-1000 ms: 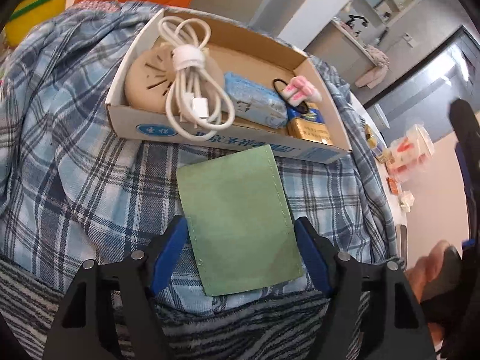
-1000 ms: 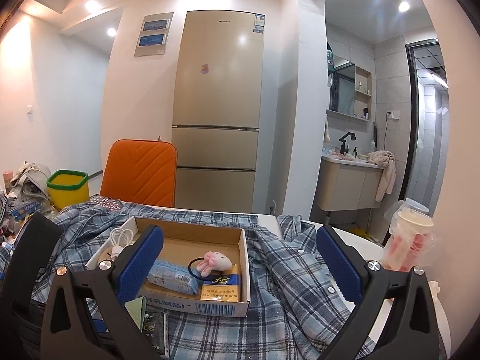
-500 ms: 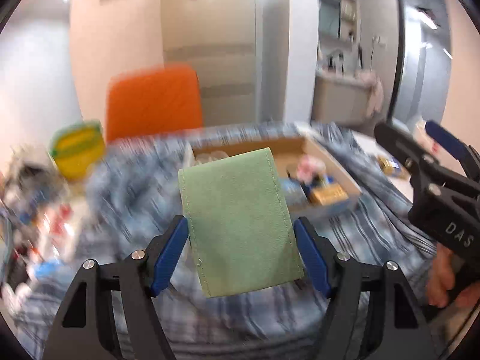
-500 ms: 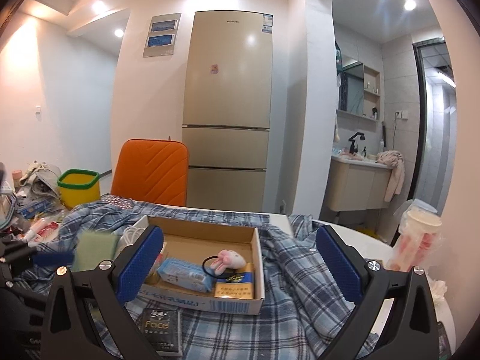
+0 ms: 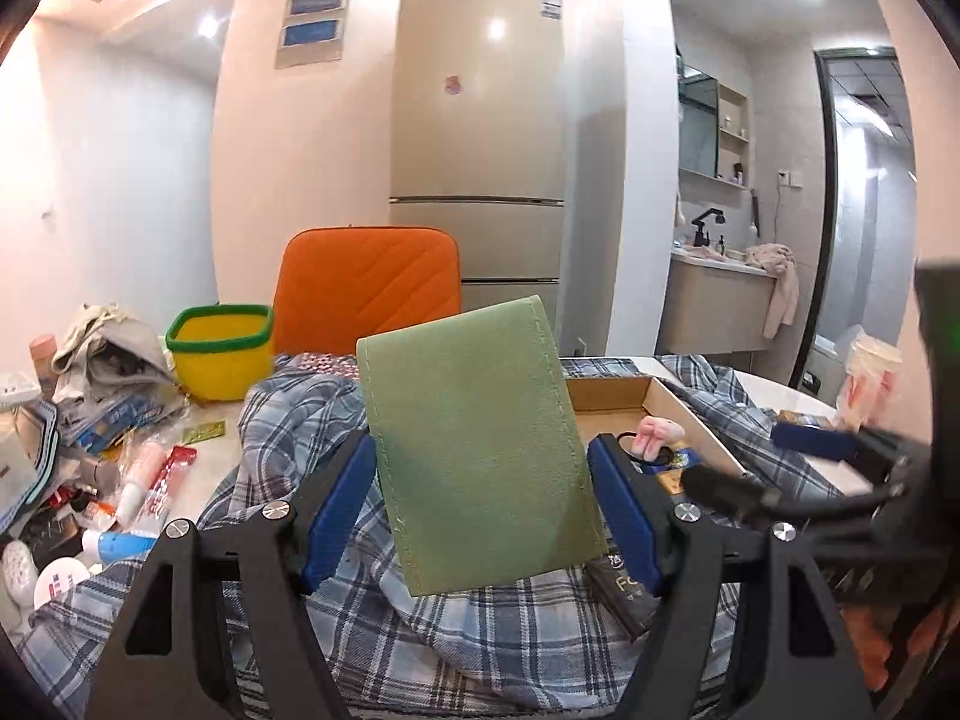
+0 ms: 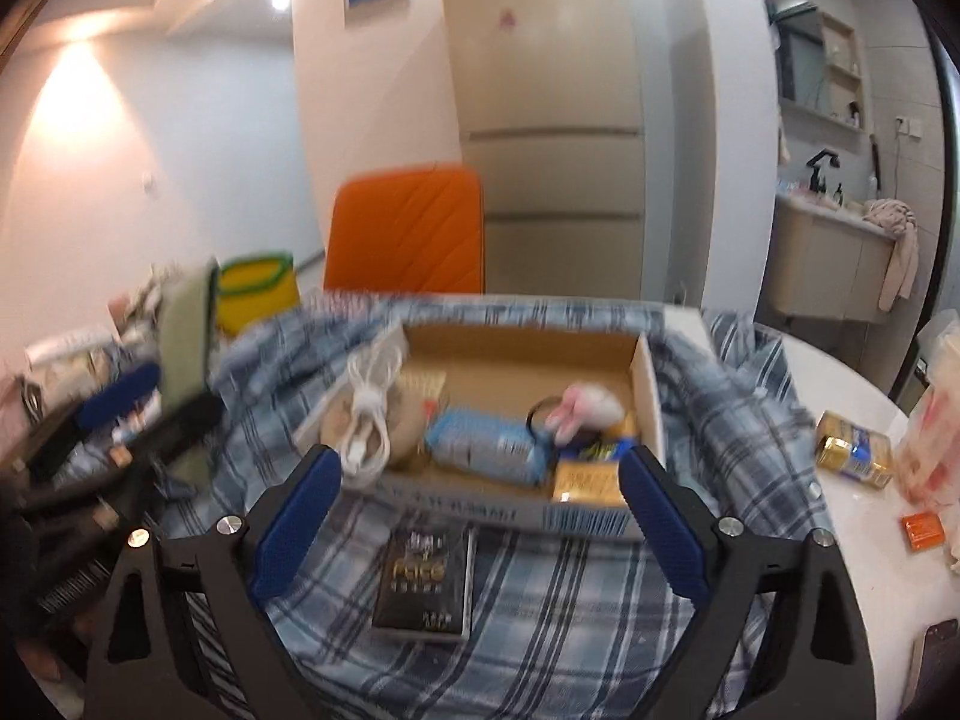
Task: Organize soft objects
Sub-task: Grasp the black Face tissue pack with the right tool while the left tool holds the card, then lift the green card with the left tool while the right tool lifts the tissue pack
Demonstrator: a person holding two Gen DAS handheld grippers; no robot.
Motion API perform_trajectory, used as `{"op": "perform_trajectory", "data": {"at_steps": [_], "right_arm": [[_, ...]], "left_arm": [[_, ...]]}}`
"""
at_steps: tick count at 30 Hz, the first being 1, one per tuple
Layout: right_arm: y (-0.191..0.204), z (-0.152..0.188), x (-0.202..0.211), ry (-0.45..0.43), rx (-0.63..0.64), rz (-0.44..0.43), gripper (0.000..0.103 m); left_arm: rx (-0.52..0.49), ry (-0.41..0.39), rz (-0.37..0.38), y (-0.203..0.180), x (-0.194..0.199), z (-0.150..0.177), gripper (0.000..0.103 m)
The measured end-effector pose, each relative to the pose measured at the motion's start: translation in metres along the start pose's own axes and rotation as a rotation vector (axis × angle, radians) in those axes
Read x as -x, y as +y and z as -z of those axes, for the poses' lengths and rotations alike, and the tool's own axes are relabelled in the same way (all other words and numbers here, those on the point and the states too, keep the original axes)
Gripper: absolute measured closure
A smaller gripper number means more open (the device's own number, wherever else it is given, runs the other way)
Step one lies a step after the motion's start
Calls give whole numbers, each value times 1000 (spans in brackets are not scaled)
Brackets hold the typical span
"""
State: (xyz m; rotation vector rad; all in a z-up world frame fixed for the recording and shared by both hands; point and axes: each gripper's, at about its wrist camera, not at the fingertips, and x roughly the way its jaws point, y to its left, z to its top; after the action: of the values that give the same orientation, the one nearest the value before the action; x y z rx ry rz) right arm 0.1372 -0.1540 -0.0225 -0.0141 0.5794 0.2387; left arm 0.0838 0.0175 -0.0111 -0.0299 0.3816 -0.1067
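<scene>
Kitchen lights glare off a tall beige fridge [image 5: 477, 120], and below it a table is draped in a rumpled blue plaid shirt [image 6: 576, 612]. The left gripper [image 5: 480, 504] is up in the air, its 2 blue pads clamped on the sides of a flat green felt pouch [image 5: 477, 444], which stands nearly upright and tilted a touch to the left. Over on the right wrist view, the right gripper [image 6: 480, 510] hangs with its jaws spread wide and nothing between them, just in front of an open brown cardboard box [image 6: 645, 396].

Inside that box: a coiled white charging cable [image 6: 366, 414] on the left, a light blue tissue pack [image 6: 486, 447] in the middle, a pink plush bunny hair tie [image 6: 579, 408] to the right. A black "Face" packet [image 6: 426, 579] lies on the shirt, directly below the open right jaws.

My read: the pouch is being carried off for sorting, though where it belongs isn't clear. To do it well, keep the squeeze light so the felt doesn't buckle, lower it flat, and release only once it rests on a surface. Mind the 2 tools, they are near each other.
</scene>
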Motion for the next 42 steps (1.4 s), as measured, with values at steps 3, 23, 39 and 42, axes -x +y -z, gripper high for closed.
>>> {"op": "perform_trajectory", "data": {"at_steps": [3,23,39,42], "right_arm": [[1,2,1,-7,3,2,7],[27,35,-80,438,101,-123,52],[19,19,-32,204,80,-45,54],[11,11,-15,100,45,-31,54]], "left_arm": [[30,2,-5,5,2,3,31],[42,-27,-18,4,10,5,31],[30,-26,-32,4,8,6,31],[29,-26,-30,4,8,5,31]]}}
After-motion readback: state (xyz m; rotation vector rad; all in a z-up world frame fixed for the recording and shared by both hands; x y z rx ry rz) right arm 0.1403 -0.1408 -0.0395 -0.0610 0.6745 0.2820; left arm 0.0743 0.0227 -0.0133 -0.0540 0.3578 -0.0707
